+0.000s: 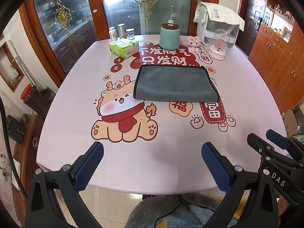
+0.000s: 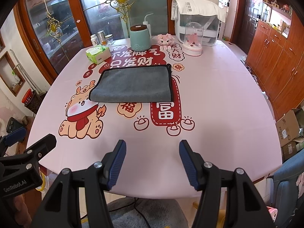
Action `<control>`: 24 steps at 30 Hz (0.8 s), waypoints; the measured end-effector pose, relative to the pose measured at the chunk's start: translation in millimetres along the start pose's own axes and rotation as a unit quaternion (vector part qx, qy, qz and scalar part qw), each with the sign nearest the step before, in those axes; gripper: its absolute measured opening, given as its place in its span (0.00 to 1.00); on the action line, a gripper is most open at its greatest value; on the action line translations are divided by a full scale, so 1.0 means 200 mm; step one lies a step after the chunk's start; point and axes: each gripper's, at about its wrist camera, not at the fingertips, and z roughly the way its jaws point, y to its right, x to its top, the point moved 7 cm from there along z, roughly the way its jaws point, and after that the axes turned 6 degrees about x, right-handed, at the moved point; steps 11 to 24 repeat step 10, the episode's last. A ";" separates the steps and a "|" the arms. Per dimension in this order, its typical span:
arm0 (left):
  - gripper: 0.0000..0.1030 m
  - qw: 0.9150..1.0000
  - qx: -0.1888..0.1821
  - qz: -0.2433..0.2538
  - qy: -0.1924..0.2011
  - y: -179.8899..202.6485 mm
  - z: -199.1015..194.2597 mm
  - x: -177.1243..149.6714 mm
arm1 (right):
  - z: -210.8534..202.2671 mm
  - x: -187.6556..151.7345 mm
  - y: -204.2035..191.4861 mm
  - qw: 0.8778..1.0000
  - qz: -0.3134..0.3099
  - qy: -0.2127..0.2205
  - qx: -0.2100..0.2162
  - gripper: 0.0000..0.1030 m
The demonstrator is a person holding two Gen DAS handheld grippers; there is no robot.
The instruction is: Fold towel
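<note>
Nearest, left gripper (image 1: 152, 163) and right gripper (image 2: 153, 161): both empty, fingers spread apart, poised over the table's (image 2: 218, 114) near edge. Beyond, toward 12 o'clock, well apart from either: grey towel (image 1: 173, 83), lying flat, apparently folded once already, black-trimmed. Advised handling: pinch both corners of one short side together, carry across evenly, align trims. Farthest: tissue box (image 1: 123, 48), teal jar (image 1: 169, 36).

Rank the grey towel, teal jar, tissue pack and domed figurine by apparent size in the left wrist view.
1. grey towel, largest by far.
2. teal jar.
3. tissue pack and domed figurine: too alike to rank.
</note>
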 end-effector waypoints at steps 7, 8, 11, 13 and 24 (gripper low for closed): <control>0.99 1.000 -0.001 0.000 0.001 0.00 0.00 -0.01 | 0.00 0.00 0.00 1.000 0.000 0.000 0.001 0.57; 0.99 1.000 -0.001 0.000 0.002 -0.01 0.00 -0.01 | 0.00 0.00 0.00 1.000 0.000 -0.001 0.002 0.57; 0.99 1.000 -0.001 0.000 0.004 -0.01 0.00 -0.01 | 0.01 -0.01 -0.02 1.000 0.000 0.000 0.002 0.57; 0.99 1.000 -0.001 0.000 0.004 -0.01 0.00 -0.01 | 0.01 -0.01 -0.02 1.000 0.000 0.000 0.002 0.57; 0.99 1.000 -0.001 0.000 0.004 -0.01 0.00 -0.01 | 0.01 -0.01 -0.02 1.000 0.000 0.000 0.002 0.57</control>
